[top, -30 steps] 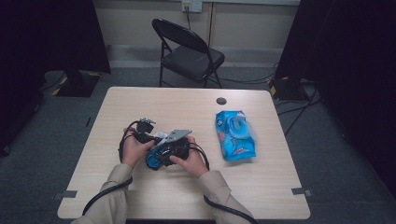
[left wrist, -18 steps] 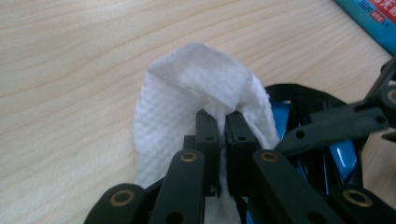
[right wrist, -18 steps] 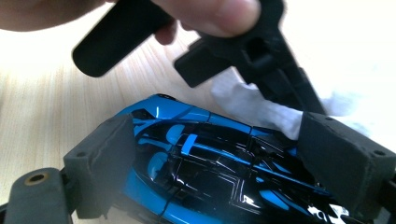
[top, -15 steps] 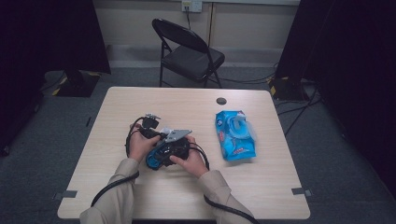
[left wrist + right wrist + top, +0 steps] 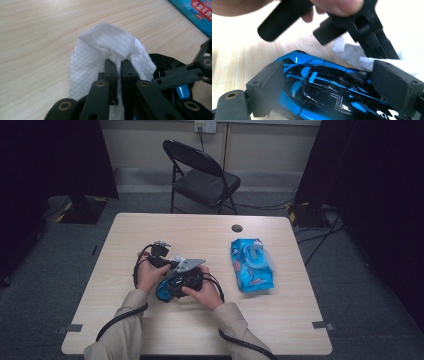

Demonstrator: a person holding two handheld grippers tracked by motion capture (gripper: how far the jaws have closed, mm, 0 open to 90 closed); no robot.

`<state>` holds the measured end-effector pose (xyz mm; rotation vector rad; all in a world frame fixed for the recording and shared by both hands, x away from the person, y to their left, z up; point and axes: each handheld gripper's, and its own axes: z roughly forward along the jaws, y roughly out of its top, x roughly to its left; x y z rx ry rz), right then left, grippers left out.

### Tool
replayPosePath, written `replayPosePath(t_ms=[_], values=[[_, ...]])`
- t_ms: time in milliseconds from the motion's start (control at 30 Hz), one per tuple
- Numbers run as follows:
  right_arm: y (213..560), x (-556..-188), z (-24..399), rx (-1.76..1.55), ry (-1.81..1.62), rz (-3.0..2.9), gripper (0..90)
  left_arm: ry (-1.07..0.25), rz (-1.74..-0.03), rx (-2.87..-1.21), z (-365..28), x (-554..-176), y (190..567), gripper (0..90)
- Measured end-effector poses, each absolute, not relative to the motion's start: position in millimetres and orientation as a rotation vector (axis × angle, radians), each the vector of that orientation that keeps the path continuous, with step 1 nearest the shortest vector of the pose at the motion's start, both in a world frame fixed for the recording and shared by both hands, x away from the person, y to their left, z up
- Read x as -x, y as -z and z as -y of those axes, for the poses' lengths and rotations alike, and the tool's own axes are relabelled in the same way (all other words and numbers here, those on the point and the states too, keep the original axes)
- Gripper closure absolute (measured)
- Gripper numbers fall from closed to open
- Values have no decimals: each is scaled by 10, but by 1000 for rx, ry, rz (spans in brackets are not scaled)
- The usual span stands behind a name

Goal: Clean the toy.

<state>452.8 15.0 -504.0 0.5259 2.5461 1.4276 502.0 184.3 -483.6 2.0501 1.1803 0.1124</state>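
Two grippers meet over a toy car [image 5: 175, 284] near the table's [image 5: 280, 330] front middle. Since a second ago little has shifted: the left gripper [image 5: 119, 65] has edged slightly, its fingers still pinching a white wipe [image 5: 95, 52] against the car. The right gripper [image 5: 325, 82] stays put, its pads clamped on the car's sides. A wipe pack [image 5: 251, 264] lies unmoved to the right.

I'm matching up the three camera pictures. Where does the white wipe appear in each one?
High view: white wipe left of centre, above the toy car.
Left gripper view: centre, pinched by the left gripper.
Right gripper view: right, beyond the car.
Shared landmark: the blue-and-black toy car.
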Motion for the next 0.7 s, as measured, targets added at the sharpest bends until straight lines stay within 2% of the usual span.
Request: replayPosePath(t_ms=[533, 700], values=[[5039, -4516, -158, -539, -1422, -2538, 112, -127, -1182, -2004, -2099, -4677, 4644, 854], [5004, -4510, -196, -546, -1375, -2559, 106, -139, -1151, -2037, -2142, -4627, 4580, 853]])
